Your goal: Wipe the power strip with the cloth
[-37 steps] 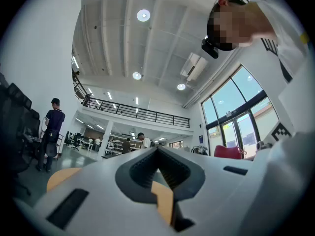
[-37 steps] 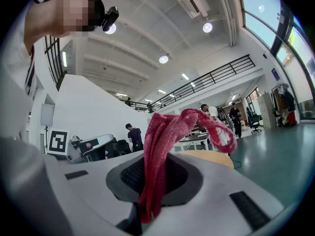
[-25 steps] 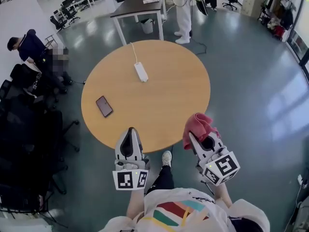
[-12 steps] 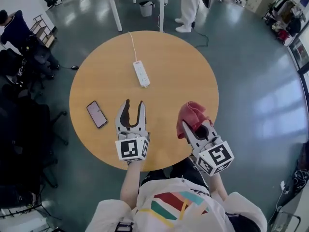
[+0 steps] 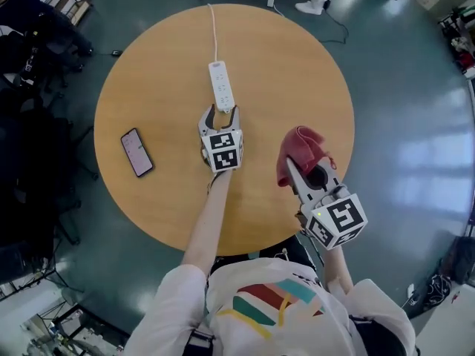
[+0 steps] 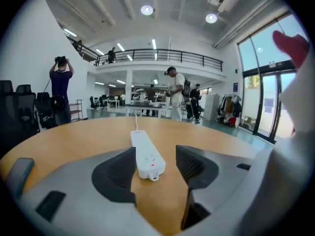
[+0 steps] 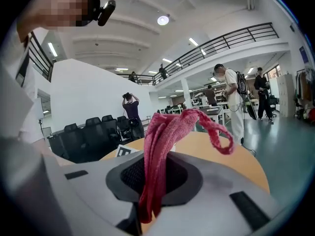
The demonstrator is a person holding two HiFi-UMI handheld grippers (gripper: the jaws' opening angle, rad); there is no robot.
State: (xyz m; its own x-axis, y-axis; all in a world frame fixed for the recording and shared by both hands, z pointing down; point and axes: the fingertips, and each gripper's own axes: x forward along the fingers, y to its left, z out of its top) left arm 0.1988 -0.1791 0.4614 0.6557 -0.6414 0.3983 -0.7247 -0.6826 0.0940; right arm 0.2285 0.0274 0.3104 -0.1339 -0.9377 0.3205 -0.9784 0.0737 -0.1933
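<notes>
A white power strip (image 5: 220, 84) lies on the round wooden table (image 5: 282, 65), its cord running to the far edge. My left gripper (image 5: 221, 112) is low over the table at the strip's near end. Its jaws have just been opening and now stand wide on either side of that end without touching it; the same white power strip (image 6: 145, 155) shows between them in the left gripper view. My right gripper (image 5: 299, 163) hangs over the table's near right part, shut on a pink cloth (image 5: 300, 148), and in its own view that pink cloth (image 7: 165, 146) is bunched between the pads.
A dark phone (image 5: 137, 152) lies on the table's left side. Black chairs (image 5: 33, 162) crowd the floor to the left. People stand at a desk beyond the table (image 6: 174, 100).
My left gripper has swept forward across the table to the power strip's near end and its jaws have spread wide. The right gripper with the cloth has come forward over the table.
</notes>
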